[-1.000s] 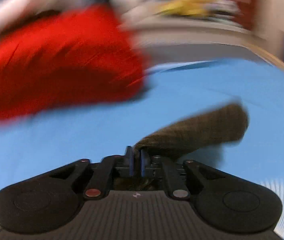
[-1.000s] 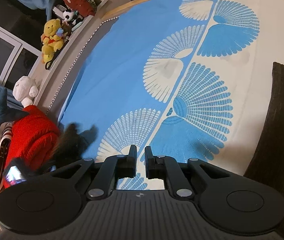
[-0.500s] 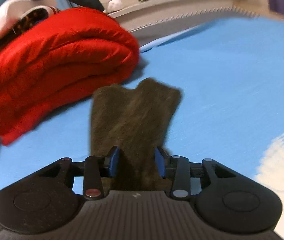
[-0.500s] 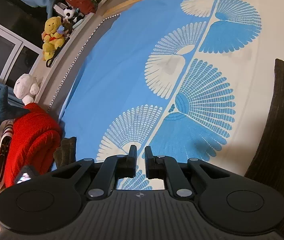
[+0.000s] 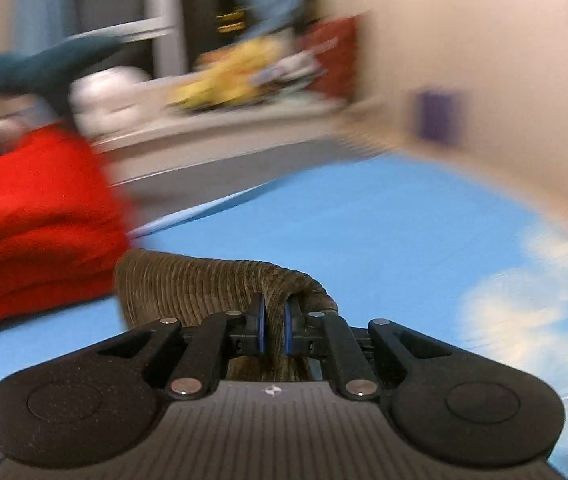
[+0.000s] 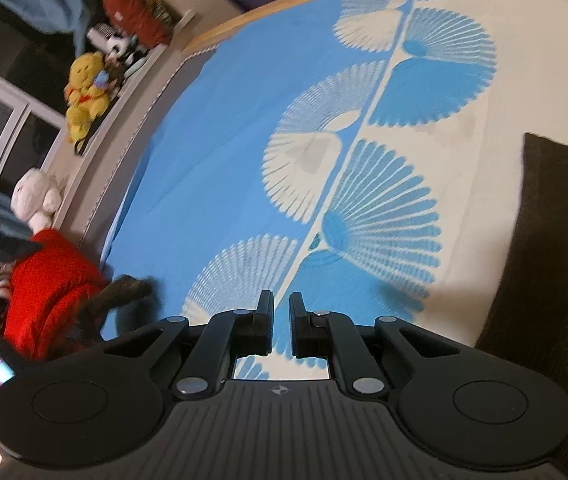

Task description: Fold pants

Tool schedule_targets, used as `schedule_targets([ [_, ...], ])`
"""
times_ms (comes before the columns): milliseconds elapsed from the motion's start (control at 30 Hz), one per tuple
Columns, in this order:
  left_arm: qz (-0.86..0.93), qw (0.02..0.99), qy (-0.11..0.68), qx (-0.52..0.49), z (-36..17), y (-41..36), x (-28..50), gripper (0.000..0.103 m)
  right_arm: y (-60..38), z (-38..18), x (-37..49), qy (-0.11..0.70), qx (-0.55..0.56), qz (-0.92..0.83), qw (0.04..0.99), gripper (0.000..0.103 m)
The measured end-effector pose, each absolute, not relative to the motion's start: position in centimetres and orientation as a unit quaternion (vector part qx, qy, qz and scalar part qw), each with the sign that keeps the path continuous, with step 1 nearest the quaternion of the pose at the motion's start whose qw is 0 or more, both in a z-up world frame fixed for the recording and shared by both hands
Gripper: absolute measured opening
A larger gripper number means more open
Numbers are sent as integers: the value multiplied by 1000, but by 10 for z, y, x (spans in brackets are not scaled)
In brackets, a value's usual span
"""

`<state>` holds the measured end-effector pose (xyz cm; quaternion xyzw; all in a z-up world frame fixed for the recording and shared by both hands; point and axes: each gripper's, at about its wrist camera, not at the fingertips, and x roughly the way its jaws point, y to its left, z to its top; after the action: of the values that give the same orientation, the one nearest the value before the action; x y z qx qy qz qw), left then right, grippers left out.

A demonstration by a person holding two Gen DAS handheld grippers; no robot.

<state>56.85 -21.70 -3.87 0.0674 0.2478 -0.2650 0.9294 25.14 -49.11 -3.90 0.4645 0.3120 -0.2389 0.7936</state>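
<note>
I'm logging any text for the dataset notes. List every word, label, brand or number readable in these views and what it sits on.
No readable text in either view.
Left hand-held gripper: only a small compass-like emblem on its body, no letters.
Right hand-held gripper: the same emblem, no letters.
Red box on the shelf: markings too blurred to read.

The left tool [image 5: 272, 322] has its blue-padded fingers pinched tight on a fold of ribbed brown pants [image 5: 212, 284]. The right tool [image 6: 281, 322] hangs empty, fingers nearly together.
</note>
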Motion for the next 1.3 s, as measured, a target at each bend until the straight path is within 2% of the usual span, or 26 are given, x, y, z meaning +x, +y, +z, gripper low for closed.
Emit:
schedule_targets([
  [67,-339,906,250,50,-18,-239,536,9,-498,-40,247,306,469,-248,790,9],
  [133,-412,863,289,39,-17,-256,514,13,-505,-43,241,303,476,-263,783,9],
  [167,-449,830,327,51,-24,-266,504,23,-509,-46,238,303,482,-267,778,9],
  [200,-462,812,348,72,-31,-271,494,41,-514,-49,235,304,489,-271,771,9],
  [233,-452,816,347,100,-35,-271,483,42,-520,-54,232,306,498,-275,763,9],
  [300,-431,830,333,119,-33,-253,463,43,-530,-63,224,309,515,-285,747,10],
  [367,-417,835,349,84,-22,-218,449,43,-538,-71,216,311,530,-293,733,19],
  [433,-387,852,344,77,-7,-179,425,43,-547,-80,211,314,541,-302,719,23],
  [633,-228,906,356,29,32,-15,345,43,-575,-113,197,325,561,-319,691,24],
  [667,-196,914,354,22,33,18,334,43,-578,-119,198,328,564,-315,689,26],
  [767,-112,926,360,-22,20,100,294,43,-586,-140,211,339,562,-289,697,37],
  [900,19,927,371,-50,-39,194,254,43,-585,-161,240,356,524,-241,735,39],
  [967,99,884,457,-13,-65,230,261,38,-583,-166,249,360,493,-227,759,37],
  [1033,112,885,452,-18,-73,258,262,40,-580,-164,253,356,460,-226,781,29],
  [1067,120,886,447,-30,-77,273,265,42,-579,-161,255,353,449,-231,788,19],
  [1100,135,883,448,-41,-83,285,266,45,-578,-160,257,351,438,-231,795,17],
  [1133,153,875,455,-56,-90,293,270,46,-577,-158,258,347,425,-226,805,8],
  [1167,165,866,465,-82,-97,305,272,46,-577,-155,259,343,415,-220,813,8],
  [1233,156,853,477,-144,-108,323,271,57,-576,-141,255,321,396,-213,833,7],
  [1267,146,849,481,-166,-115,328,271,67,-578,-129,250,302,387,-217,844,6],
  [1300,146,846,483,-170,-119,331,272,72,-579,-117,244,276,379,-220,855,6],
])
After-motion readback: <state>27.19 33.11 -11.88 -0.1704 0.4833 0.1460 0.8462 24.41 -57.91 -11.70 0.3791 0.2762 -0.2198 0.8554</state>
